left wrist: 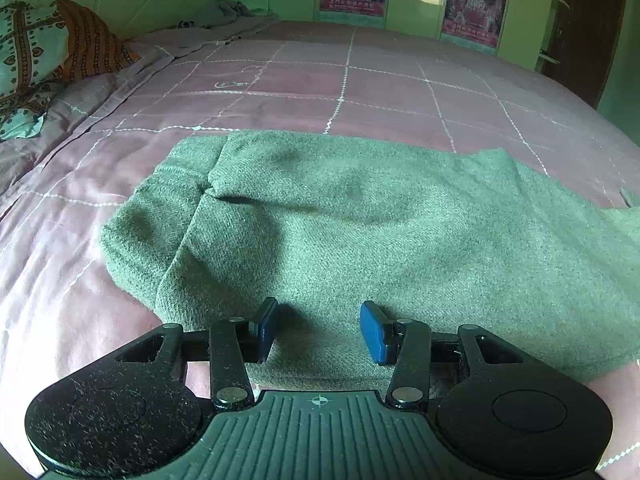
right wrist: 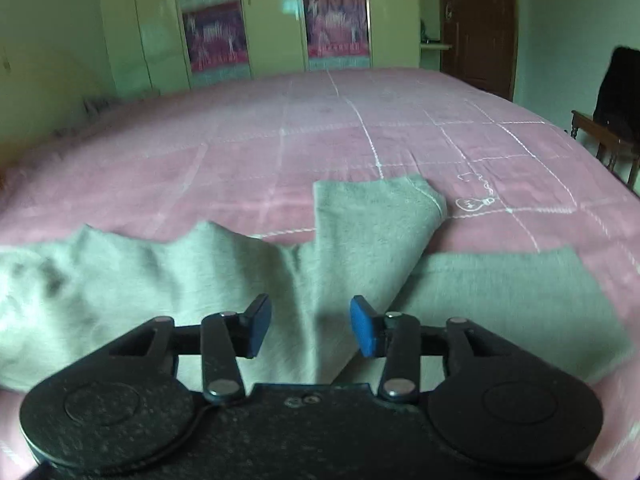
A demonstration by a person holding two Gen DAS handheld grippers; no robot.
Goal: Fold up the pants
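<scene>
- pants [left wrist: 360, 216]: grey-green, fine woven texture
- bedspread [left wrist: 304, 92]: pink, white stitched grid
- pillow [left wrist: 24, 56]: teal, brown print
- cloth [left wrist: 94, 40] beside it: orange, dark pattern
- gripper pads [left wrist: 374, 332]: blue, on black bodies
- wardrobe [right wrist: 276, 20]: pale green, pink-red posters
- door [right wrist: 476, 20]: dark brown

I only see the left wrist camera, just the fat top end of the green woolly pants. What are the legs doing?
Observer: One leg of the green woolly pants is flipped over crooked, its cuff pointing up the pink quilted bedspread.
Operator: And the other leg?
Observer: The other leg lies flat, further right.
Operator: Is the right gripper holding anything?
Observer: No. The right gripper is open, its pads pinching nothing.
</scene>
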